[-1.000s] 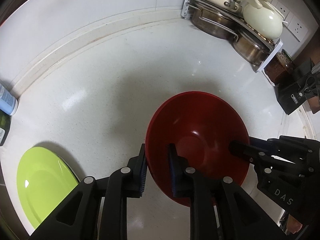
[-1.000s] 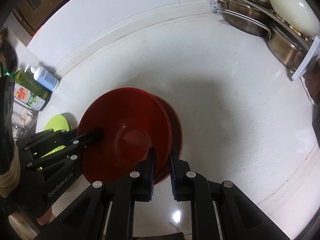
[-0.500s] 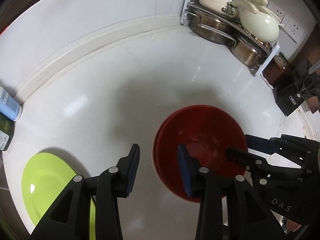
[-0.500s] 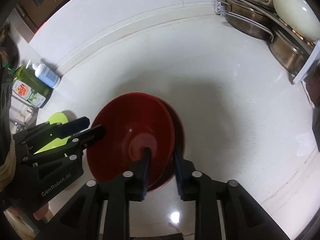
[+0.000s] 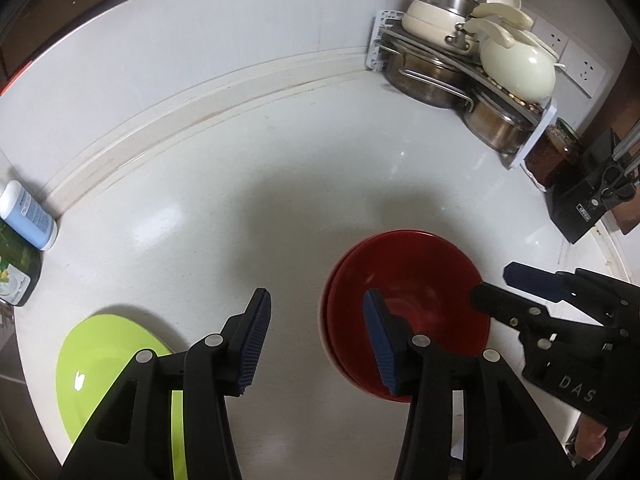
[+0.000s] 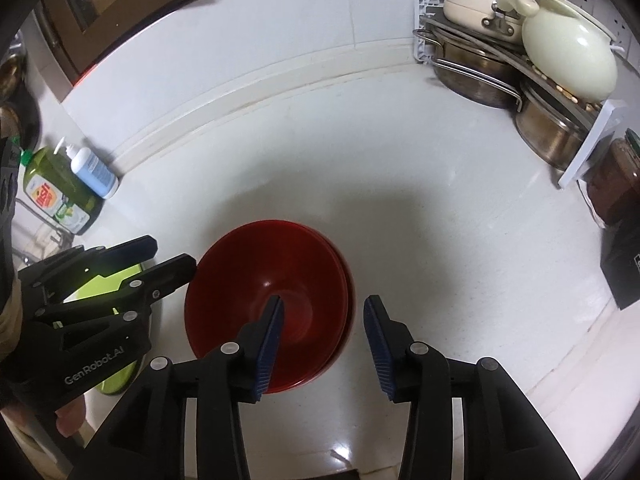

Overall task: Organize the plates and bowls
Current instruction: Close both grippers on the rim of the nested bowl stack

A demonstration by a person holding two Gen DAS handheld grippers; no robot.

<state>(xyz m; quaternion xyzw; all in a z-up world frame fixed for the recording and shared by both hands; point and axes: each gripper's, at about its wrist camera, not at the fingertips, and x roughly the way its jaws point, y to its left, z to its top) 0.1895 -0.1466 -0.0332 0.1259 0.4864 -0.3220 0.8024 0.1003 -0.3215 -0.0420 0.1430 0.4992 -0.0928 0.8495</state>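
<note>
Both grippers let go of the red bowls, jaws opening.
A second ago each clamped the rim; now left gripper (image 5: 316, 336) and right gripper (image 6: 324, 336) stand released, lifted slightly off. Stacked red bowls (image 6: 272, 300) sit on the bench (image 6: 440, 240), lower centre, rim under each inner finger. Green plate (image 5: 108, 364) lower left. Both point steeply down.

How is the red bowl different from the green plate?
The red bowl is deep and sits nested in another red bowl; the green plate is shallow and flat. The bowl lies mid-counter, the plate near the counter's edge. Both are round and shiny and rest on the white counter.
</note>
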